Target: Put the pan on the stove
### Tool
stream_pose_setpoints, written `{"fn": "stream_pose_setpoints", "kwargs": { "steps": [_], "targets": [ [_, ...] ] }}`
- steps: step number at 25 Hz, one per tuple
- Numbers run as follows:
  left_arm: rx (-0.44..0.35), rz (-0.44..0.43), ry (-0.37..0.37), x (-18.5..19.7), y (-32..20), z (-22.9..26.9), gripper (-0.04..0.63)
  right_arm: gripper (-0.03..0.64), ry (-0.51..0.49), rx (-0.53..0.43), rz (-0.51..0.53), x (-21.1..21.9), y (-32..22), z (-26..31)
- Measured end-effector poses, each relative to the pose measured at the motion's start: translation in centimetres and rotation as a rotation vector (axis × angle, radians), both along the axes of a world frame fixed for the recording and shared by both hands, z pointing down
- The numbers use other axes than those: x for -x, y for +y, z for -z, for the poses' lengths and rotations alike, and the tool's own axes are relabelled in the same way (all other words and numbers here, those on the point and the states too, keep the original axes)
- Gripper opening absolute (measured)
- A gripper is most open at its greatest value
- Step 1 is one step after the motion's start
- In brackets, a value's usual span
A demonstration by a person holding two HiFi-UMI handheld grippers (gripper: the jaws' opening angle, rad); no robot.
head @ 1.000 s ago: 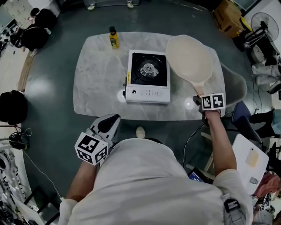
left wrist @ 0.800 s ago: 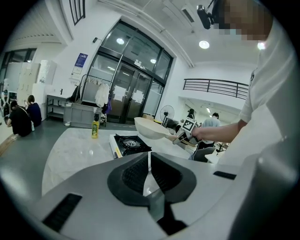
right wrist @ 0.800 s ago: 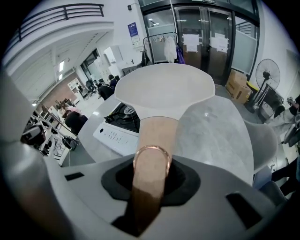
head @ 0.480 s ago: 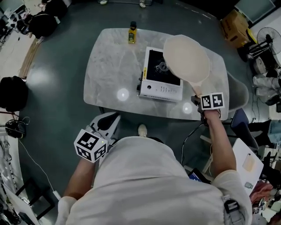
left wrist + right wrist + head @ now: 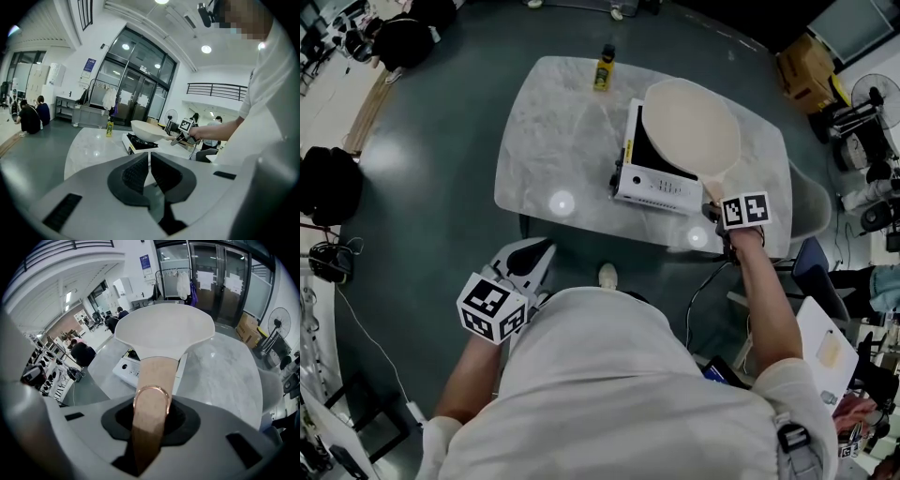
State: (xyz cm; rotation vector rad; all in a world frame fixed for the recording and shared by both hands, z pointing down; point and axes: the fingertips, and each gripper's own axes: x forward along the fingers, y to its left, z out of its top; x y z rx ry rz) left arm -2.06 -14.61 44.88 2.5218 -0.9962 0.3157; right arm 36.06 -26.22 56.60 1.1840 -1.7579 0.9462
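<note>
Pan (image 5: 689, 127) over stove (image 5: 661, 192), right hand-held gripper (image 5: 150, 417) clamping handle (image 5: 157, 373), left one (image 5: 149, 171) seemingly shut

The pan (image 5: 164, 329) has a smooth, matt cream skin. Its handle (image 5: 154, 371) looks like pale wood and carries a shiny copper-coloured metal ring (image 5: 151, 387). The table (image 5: 553, 141) top is marble-patterned and glossy, throwing back lamp glare. The stove (image 5: 661, 192) has a smooth white casing. The left gripper (image 5: 149, 161) is matt grey plastic with black ribbed pads (image 5: 136, 174). The floor (image 5: 441, 159) is smooth with a dull sheen.
</note>
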Motion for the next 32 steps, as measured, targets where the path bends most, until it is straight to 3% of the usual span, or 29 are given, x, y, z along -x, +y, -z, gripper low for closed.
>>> {"fn": "stream_pose_setpoints", "kwargs": {
  "steps": [19,32],
  "targets": [
    [-0.004,0.041,-0.006,3.6,3.1,-0.1,0.020,0.109,0.030,0.013,-0.018,2.1,-0.2,-1.6],
    [0.013,0.022,-0.006,3.5,4.0,-0.5,0.020,0.110,0.040,0.014,-0.016,2.2,-0.6,-1.9]
  ]
}}
